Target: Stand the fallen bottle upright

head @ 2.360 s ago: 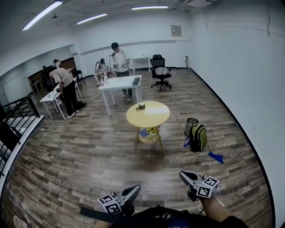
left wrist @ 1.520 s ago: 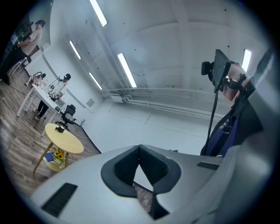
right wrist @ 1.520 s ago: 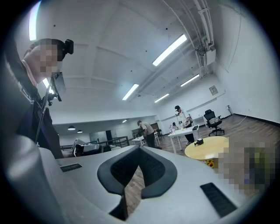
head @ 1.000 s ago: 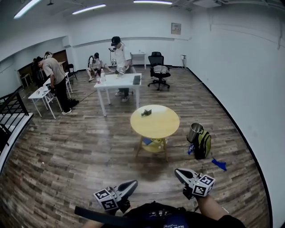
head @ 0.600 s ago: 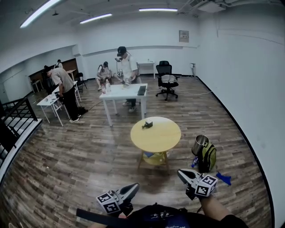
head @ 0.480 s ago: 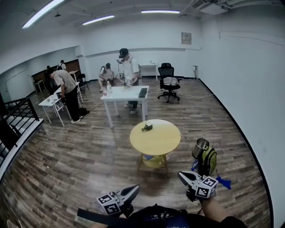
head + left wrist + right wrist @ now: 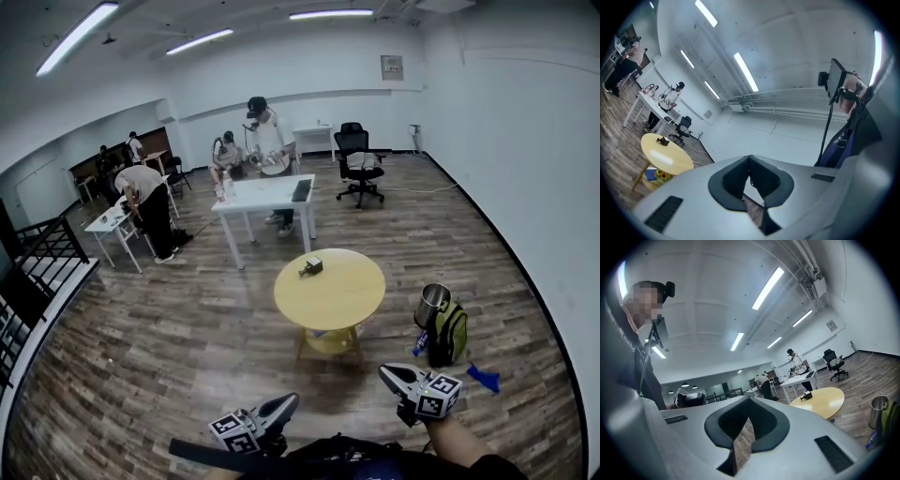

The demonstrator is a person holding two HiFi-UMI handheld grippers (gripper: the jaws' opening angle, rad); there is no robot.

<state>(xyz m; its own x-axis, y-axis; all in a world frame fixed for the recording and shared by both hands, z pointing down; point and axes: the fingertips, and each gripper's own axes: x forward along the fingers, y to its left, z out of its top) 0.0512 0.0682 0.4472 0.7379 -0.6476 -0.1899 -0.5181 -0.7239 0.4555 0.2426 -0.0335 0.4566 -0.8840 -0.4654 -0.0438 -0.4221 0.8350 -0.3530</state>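
No fallen bottle is plain to see. A small blue bottle-like thing [image 7: 420,343] lies on the floor beside a green backpack [image 7: 450,333]; it also shows at the right gripper view's edge as a blue bottle-like thing [image 7: 870,440]. My left gripper [image 7: 286,403] and right gripper [image 7: 389,373] are held low in front of me, far from it. Both are shut and hold nothing. In the gripper views, the left gripper [image 7: 750,157] and right gripper [image 7: 750,399] have their pads meeting at the tips.
A round yellow table [image 7: 330,291] stands ahead with a small dark object [image 7: 312,266] on it. A metal bin [image 7: 432,305] stands by the backpack, a blue cloth [image 7: 486,378] lies nearby. Farther off are a white table [image 7: 265,195], several people and an office chair [image 7: 361,164].
I have walked across the wooden floor with both shut grippers held in front of me. The round table and backpack sit slightly lower in the head view. The people at the back have shifted.
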